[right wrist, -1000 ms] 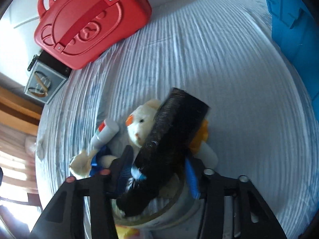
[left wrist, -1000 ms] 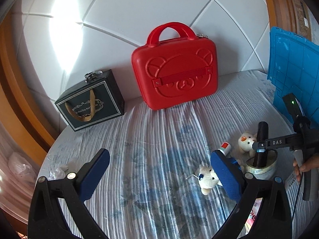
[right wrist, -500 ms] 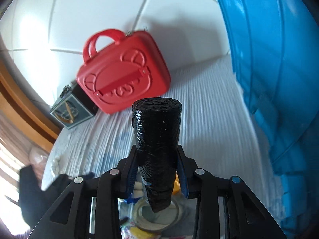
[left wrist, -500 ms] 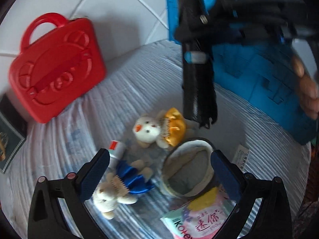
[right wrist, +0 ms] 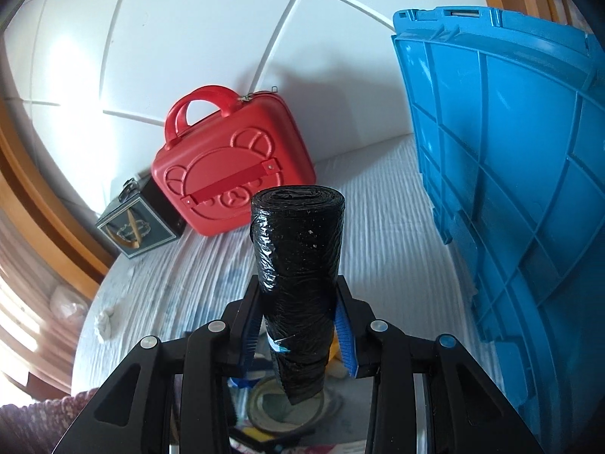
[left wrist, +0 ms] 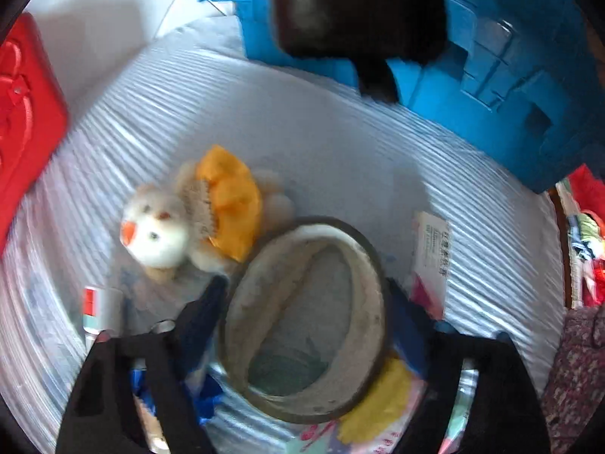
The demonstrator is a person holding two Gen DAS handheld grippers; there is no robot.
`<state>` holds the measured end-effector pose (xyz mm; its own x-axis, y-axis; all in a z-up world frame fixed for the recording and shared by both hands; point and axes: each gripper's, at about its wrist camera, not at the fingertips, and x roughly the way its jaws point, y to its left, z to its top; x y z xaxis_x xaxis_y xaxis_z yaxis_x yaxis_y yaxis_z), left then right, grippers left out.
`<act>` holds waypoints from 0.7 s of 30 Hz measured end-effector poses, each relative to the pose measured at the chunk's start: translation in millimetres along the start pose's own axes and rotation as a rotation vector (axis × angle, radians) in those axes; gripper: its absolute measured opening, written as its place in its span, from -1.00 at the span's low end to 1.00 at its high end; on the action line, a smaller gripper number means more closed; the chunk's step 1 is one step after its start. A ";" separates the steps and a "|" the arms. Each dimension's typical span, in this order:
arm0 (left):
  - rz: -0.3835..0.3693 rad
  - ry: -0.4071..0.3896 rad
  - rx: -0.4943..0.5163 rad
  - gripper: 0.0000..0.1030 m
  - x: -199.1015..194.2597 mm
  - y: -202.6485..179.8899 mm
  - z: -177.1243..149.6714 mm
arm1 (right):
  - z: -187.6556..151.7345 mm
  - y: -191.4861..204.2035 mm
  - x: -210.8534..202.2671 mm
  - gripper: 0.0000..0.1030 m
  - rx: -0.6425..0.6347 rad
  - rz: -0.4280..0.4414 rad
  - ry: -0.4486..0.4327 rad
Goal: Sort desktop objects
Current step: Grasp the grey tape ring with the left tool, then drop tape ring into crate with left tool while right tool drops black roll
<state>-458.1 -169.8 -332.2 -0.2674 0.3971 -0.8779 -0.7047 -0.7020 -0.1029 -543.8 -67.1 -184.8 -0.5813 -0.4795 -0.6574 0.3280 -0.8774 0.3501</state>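
right gripper [right wrist: 298, 325] clamped on the black bag roll [right wrist: 297, 261], long axis upright, blue crate [right wrist: 510, 174] just to its right — left gripper [left wrist: 302, 317] jaws straddle the tape ring [left wrist: 302, 321], contact unclear.

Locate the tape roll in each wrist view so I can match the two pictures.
Left wrist: tape roll fills the lower centre, between the left gripper fingers.
Right wrist: only part of it shows at bottom centre, below the black bag roll held by the right gripper.
Shared landmark: blue crate.
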 end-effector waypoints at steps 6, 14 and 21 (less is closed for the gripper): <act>0.123 -0.039 -0.050 0.37 -16.3 -14.1 -0.3 | 0.6 11.0 -15.0 -0.33 -0.032 -0.010 -0.040; 0.380 -0.193 -0.140 0.36 -112.7 -44.6 14.6 | -0.2 35.0 -92.7 -0.33 -0.084 -0.012 -0.168; 0.586 -0.381 -0.138 0.36 -216.6 -81.0 27.1 | -15.3 58.0 -190.8 -0.33 -0.115 -0.041 -0.308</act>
<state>-360.8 -182.9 -121.0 -0.8058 0.0927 -0.5849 -0.2917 -0.9217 0.2557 -402.4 -26.3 -49.3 -0.7877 -0.4403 -0.4309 0.3712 -0.8974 0.2384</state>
